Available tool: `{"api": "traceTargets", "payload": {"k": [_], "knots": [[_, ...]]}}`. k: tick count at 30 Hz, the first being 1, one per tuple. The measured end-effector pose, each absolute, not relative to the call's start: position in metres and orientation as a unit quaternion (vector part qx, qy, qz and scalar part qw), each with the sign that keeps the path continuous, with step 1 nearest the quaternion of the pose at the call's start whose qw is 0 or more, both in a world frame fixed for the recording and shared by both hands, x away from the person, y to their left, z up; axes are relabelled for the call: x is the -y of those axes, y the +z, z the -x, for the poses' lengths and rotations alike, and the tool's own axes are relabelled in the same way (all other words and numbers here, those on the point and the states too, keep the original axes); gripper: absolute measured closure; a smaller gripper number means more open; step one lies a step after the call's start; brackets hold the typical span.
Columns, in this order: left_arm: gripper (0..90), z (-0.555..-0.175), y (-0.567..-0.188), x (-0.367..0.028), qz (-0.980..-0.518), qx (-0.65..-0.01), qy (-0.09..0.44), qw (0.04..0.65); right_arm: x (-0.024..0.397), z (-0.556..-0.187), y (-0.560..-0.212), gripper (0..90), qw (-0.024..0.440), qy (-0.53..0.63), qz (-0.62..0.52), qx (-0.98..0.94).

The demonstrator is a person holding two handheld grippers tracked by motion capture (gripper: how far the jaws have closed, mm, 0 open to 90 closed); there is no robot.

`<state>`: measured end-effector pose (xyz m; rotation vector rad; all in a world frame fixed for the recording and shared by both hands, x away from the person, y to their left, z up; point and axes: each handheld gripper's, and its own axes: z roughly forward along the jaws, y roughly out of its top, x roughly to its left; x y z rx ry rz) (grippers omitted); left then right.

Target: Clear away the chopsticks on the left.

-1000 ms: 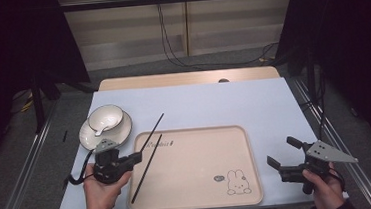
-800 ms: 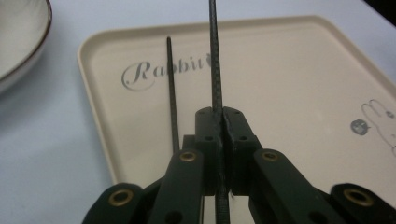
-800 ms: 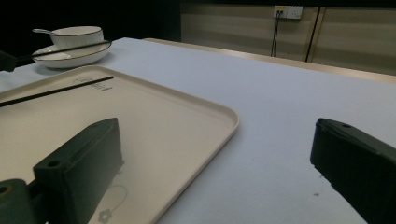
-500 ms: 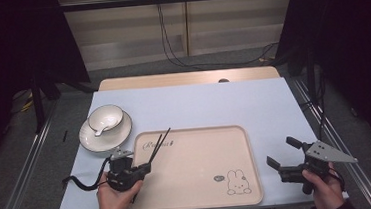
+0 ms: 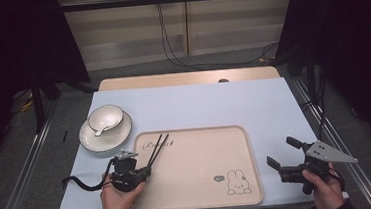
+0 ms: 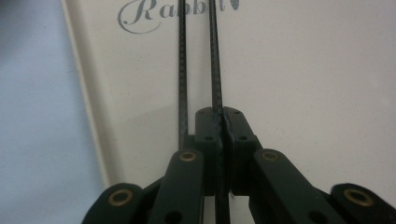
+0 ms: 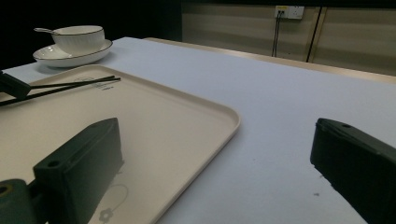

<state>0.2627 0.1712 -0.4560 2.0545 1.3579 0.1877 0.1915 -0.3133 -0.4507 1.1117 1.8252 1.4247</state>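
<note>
A pair of black chopsticks slants over the near-left part of the beige rabbit tray, tips by the "Rabbit" lettering. My left gripper is shut on their near ends at the tray's left edge; one stick is pinched between the pads and the other runs just beside it. At the right of the table, my right gripper stands open off the tray's right rim with nothing between its jaws.
A white bowl with a spoon sits on a white saucer at the left, behind the tray. A pale blue cloth covers the table. Cables hang at the back wall.
My left gripper has come down and to the right with the chopsticks, so they now lie low over the tray's left part. The right gripper has kept still.
</note>
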Motion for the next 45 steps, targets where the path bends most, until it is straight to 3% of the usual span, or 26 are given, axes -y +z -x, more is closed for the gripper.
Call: {"api": "traceTargets", "payload": {"k": [23, 32, 37, 38, 43, 45], "knots": [[85.3, -0.267, -0.462, -0.166, -0.792, -0.517, 0.075, 0.315, 0.314, -0.192, -0.451, 1.8, 0.282, 0.532, -0.413, -0.683], [80.8, -0.267, -0.46, -0.169, -0.792, -0.509, 0.064, 0.332, 0.313, -0.191, -0.451, 1.8, 0.279, 0.533, -0.415, -0.683], [64.4, -0.266, -0.452, -0.173, -0.794, -0.478, 0.069, 0.369, 0.314, -0.191, -0.451, 1.8, 0.281, 0.533, -0.415, -0.682], [64.4, -0.265, -0.45, -0.175, -0.796, -0.469, 0.074, 0.375, 0.314, -0.192, -0.451, 1.8, 0.281, 0.533, -0.414, -0.682], [34.7, -0.262, -0.439, -0.184, -0.8, -0.418, 0.114, 0.415, 0.314, -0.192, -0.451, 1.8, 0.282, 0.534, -0.414, -0.681], [18.7, -0.261, -0.435, -0.189, -0.798, -0.415, 0.139, 0.413, 0.314, -0.192, -0.451, 1.8, 0.282, 0.534, -0.414, -0.681]]}}
